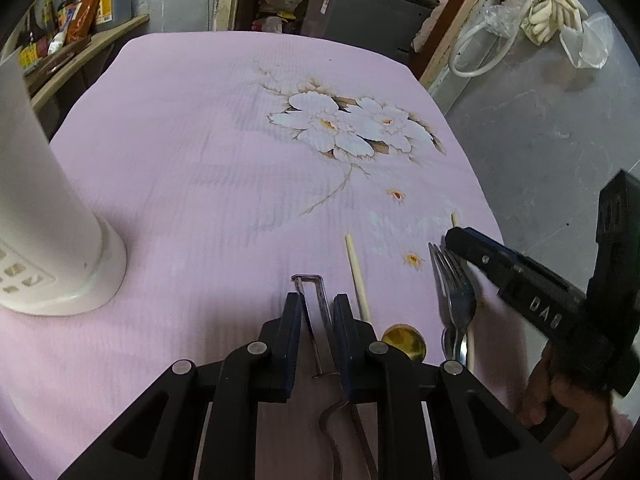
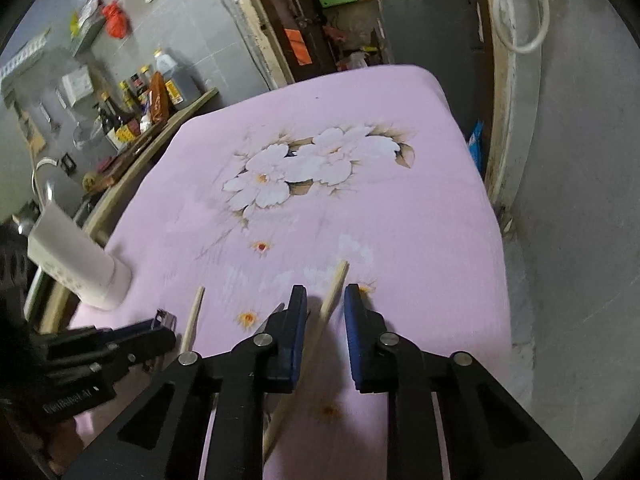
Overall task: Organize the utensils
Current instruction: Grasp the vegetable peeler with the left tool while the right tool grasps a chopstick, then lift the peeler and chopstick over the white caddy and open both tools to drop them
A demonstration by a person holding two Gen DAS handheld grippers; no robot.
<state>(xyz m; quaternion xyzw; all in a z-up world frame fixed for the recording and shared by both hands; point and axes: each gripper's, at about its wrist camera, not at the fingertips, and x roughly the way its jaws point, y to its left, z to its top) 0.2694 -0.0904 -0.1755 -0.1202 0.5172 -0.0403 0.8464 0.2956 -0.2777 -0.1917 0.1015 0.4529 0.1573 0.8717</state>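
On the pink floral tablecloth (image 1: 200,160) lie a metal peeler (image 1: 316,320), two wooden chopsticks, a fork (image 1: 452,284) and a gold-bowled spoon (image 1: 403,342). My left gripper (image 1: 317,304) has its jaws on either side of the peeler, a small gap still showing. One chopstick (image 1: 358,276) lies just right of it. My right gripper (image 2: 325,300) is open, its jaws on either side of the other chopstick (image 2: 332,300). It shows in the left wrist view (image 1: 460,240) over the fork. The white utensil holder (image 1: 36,200) stands at the left.
A wooden shelf with sauce bottles (image 2: 136,108) runs along the table's left side. The grey floor (image 1: 540,140) lies past the right table edge. A dark cabinet (image 1: 360,12) stands behind the far edge.
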